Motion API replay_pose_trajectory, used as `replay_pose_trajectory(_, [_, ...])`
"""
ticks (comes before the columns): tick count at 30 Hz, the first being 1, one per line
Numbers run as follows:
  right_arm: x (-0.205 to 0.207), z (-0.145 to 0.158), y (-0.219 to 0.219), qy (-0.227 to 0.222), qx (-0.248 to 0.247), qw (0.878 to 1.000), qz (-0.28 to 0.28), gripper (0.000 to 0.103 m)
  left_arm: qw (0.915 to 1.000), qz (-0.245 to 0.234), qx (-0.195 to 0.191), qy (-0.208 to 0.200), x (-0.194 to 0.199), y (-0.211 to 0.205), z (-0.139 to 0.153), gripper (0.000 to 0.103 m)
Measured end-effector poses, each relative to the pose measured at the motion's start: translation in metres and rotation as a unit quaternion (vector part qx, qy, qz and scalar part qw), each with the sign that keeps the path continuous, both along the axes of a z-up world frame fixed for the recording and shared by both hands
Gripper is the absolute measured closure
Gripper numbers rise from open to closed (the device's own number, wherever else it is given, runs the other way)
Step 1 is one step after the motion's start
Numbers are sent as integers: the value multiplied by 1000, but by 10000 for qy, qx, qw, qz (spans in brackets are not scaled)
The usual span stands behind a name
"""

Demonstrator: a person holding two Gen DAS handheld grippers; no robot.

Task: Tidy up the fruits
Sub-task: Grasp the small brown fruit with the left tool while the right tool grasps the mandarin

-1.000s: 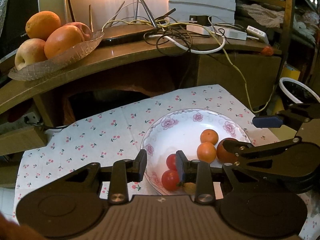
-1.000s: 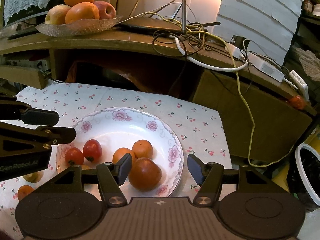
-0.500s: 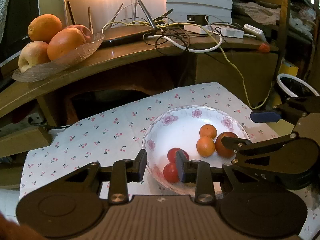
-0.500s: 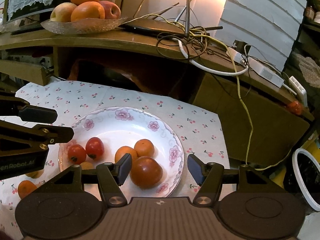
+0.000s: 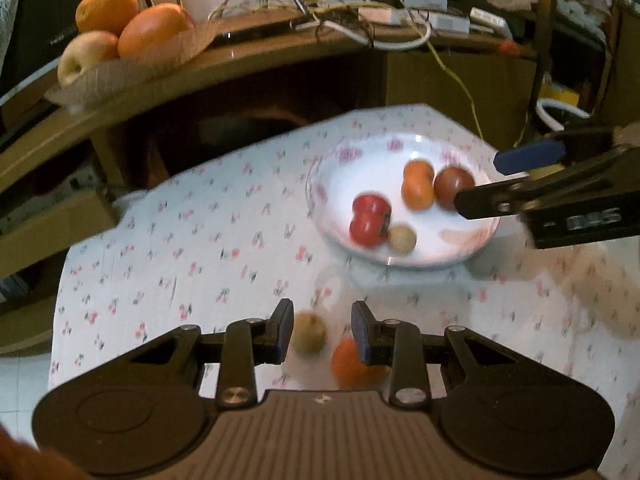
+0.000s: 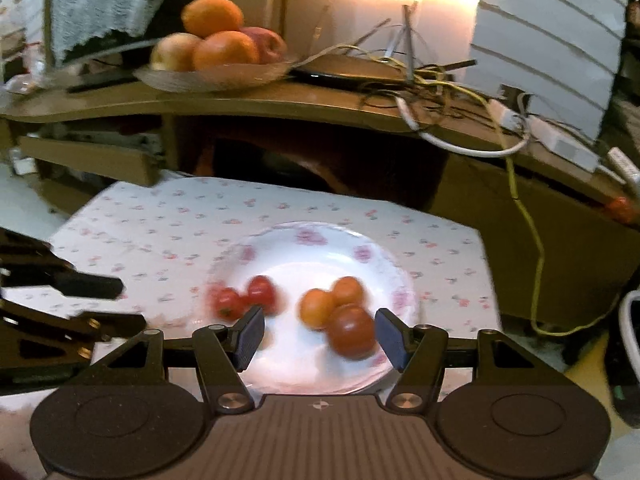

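My left hand-held gripper (image 5: 322, 332) hung released over the cloth-covered surface (image 5: 192, 248), jaws apart and holding nothing. Between its fingers, down on the cloth, lay a small tan fruit (image 5: 309, 333), and just beside it, partly behind the right finger, a small orange fruit (image 5: 352, 364). Both were outside the white flowered plate (image 5: 424, 258), so I judged them the pieces left to gather. The picture was blurred, so I could not tell whether the two fruits touched.

The tan fruit looked round, light and smooth, likely to roll off the pads if pinched off-centre. I would have taken it across its widest part with a gentle squeeze, since the skin might bruise. The orange one seemed firmer but equally round.

My right hand-held gripper (image 6: 320, 334) was released too, spread wide above the near side of the plate, with a dark red fruit (image 6: 352, 332) low between its fingers, near the right one. On the plate sat two red tomatoes (image 5: 370, 218), another tan fruit (image 5: 402, 238) and two small oranges (image 6: 330, 300) bunched together.

The orange fruit's closeness to the tan one was the main hindrance: closing the jaws might have nudged it away. The right gripper also crowded the plate's far side. On the wooden shelf (image 5: 248, 60) behind stood a glass dish (image 6: 216, 76) of larger fruit and a tangle of cables (image 6: 432, 92), well apart from my work.
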State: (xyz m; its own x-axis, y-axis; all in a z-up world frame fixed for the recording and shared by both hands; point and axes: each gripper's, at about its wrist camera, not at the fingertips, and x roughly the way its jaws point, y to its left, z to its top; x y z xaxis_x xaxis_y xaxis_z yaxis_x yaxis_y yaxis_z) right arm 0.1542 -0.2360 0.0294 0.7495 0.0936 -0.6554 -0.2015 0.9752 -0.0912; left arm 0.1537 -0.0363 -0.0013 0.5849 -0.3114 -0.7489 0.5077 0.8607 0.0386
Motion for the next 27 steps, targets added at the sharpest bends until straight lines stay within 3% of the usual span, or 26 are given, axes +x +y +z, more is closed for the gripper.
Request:
replay_pose_trajectory(4, [-14,-1,9,229,355,9976,541,43,9998,169,-29,136,4,16,-4,66])
replay_pose_trajectory(9, [-26,-15,37,520,326,9887,1371,45,9992,349,-105,134,10,32,-2,66])
replay_pose_trajectory(16, [-11,-36,66,815,313,9813,1717,46,9988,391,-151,234,16,40,-6,65])
replay_pose_trajectory(20, [-1,-49,79,972,300,9780,1820,57,9986,408,-198,277,21,41,-8,65])
replay_pose_trajectory(25, [3,-55,82,1137,608,9729,1919,62,9980,432,-297,359,27,40,-10,63])
replay_pose_trajectory(27, [4,-55,83,1196,694,9709,1957,74,9976,428,-345,414,30,37,-13,61])
